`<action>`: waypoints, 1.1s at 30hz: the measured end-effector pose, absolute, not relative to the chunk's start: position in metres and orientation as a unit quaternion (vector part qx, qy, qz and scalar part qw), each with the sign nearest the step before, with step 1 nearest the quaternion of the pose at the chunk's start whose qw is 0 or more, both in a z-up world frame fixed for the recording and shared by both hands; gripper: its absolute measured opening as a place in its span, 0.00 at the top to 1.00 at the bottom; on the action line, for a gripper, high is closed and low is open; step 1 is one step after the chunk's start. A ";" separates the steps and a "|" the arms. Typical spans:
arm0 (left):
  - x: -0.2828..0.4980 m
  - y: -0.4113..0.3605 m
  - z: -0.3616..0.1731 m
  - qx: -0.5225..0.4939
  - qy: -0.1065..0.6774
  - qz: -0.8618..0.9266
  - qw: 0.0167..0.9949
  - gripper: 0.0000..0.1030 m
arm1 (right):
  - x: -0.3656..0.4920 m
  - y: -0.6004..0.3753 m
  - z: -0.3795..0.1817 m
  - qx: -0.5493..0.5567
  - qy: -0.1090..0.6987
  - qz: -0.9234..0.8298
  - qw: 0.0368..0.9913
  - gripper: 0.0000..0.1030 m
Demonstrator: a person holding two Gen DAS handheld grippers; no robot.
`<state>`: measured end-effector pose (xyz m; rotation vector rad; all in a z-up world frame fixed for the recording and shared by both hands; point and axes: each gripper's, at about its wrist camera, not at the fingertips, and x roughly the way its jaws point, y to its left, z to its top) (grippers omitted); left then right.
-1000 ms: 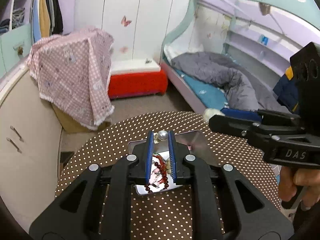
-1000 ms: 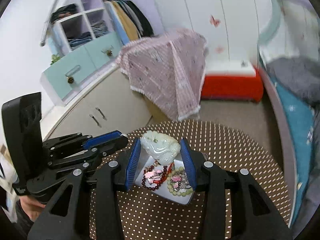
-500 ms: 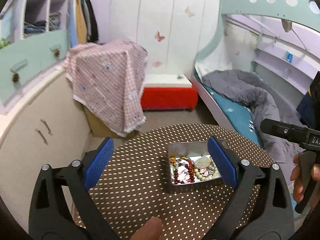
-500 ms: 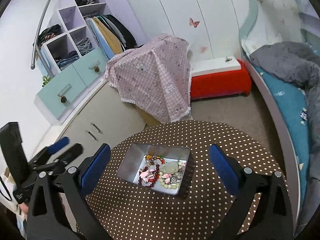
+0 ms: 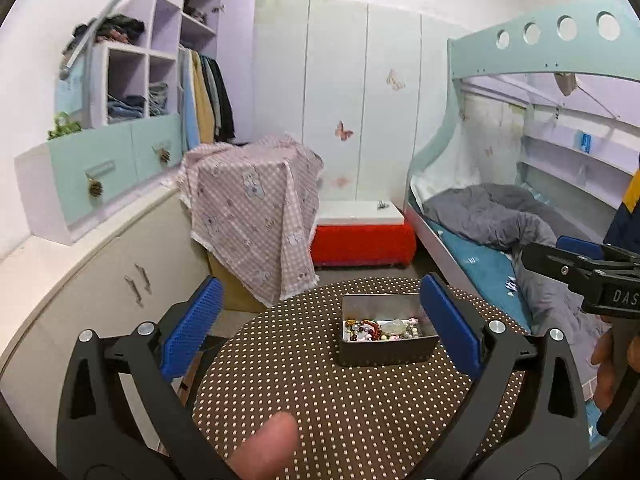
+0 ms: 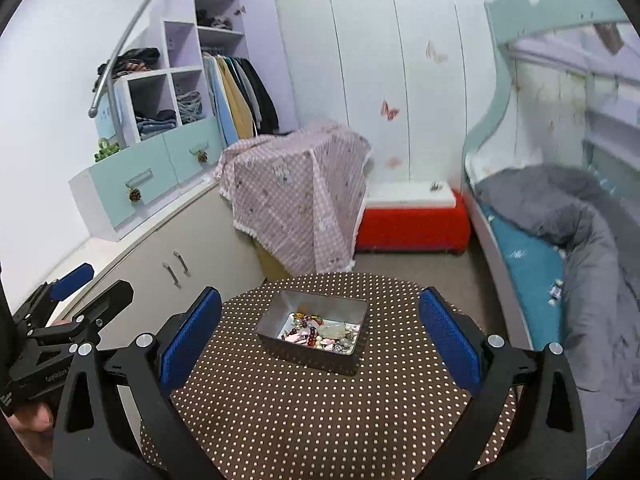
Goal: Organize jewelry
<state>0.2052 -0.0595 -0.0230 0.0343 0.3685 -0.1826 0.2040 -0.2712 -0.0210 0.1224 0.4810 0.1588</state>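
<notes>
one round table (image 5: 320, 392) with a dotted brown cover, and one metal tin (image 5: 384, 350) on it; the jewelry (image 5: 380, 329) inside is a heap of beads too tangled to count. two grippers show, the left gripper (image 5: 320, 330) and the right gripper (image 6: 318, 336). around them: one bunk bed (image 5: 500, 240), one red bench (image 5: 362, 240), one pink checked cloth (image 5: 256, 208).

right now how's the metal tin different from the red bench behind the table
The metal tin is grey, open-topped and holds jewelry; the red bench is red with a white top. The tin sits on the dotted table; the bench stands on the floor by the wall. Both are boxy.
</notes>
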 end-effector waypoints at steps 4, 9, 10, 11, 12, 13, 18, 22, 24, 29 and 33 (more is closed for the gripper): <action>0.175 -0.061 -0.018 0.021 0.166 -0.082 0.982 0.06 | 0.173 -0.261 -0.021 0.041 0.221 0.058 0.973 0.08; 0.139 -0.056 -0.017 0.023 0.140 -0.076 0.987 0.06 | 0.135 -0.251 -0.027 0.028 0.203 0.026 0.979 0.08; 0.132 -0.056 -0.016 0.023 0.135 -0.077 0.988 0.06 | 0.126 -0.249 -0.028 0.025 0.196 0.021 0.980 0.08; 0.126 -0.055 -0.015 0.024 0.129 -0.076 0.988 0.06 | 0.120 -0.247 -0.029 0.023 0.192 0.016 0.981 0.08; 0.119 -0.055 -0.014 0.025 0.123 -0.073 0.989 0.06 | 0.113 -0.246 -0.030 0.023 0.188 0.011 0.982 0.08; 0.110 -0.054 -0.014 0.026 0.115 -0.068 0.991 0.06 | 0.106 -0.245 -0.030 0.024 0.184 0.008 0.983 0.08; 0.073 -0.049 -0.016 0.019 0.090 -0.060 0.994 0.06 | 0.067 -0.238 -0.032 0.019 0.154 -0.014 0.988 0.08; 0.050 -0.050 -0.022 0.023 0.081 -0.042 0.996 0.06 | 0.042 -0.232 -0.035 0.015 0.139 -0.022 0.990 0.08; 0.042 -0.050 -0.024 0.022 0.079 -0.036 0.996 0.06 | 0.036 -0.229 -0.037 0.012 0.136 -0.019 0.990 0.08; 0.031 -0.057 -0.030 0.025 0.076 -0.035 0.996 0.06 | 0.025 -0.224 -0.044 0.010 0.129 -0.010 0.991 0.08; 0.027 -0.057 -0.034 0.017 0.082 -0.039 0.996 0.06 | 0.020 -0.225 -0.048 0.017 0.127 -0.010 0.992 0.08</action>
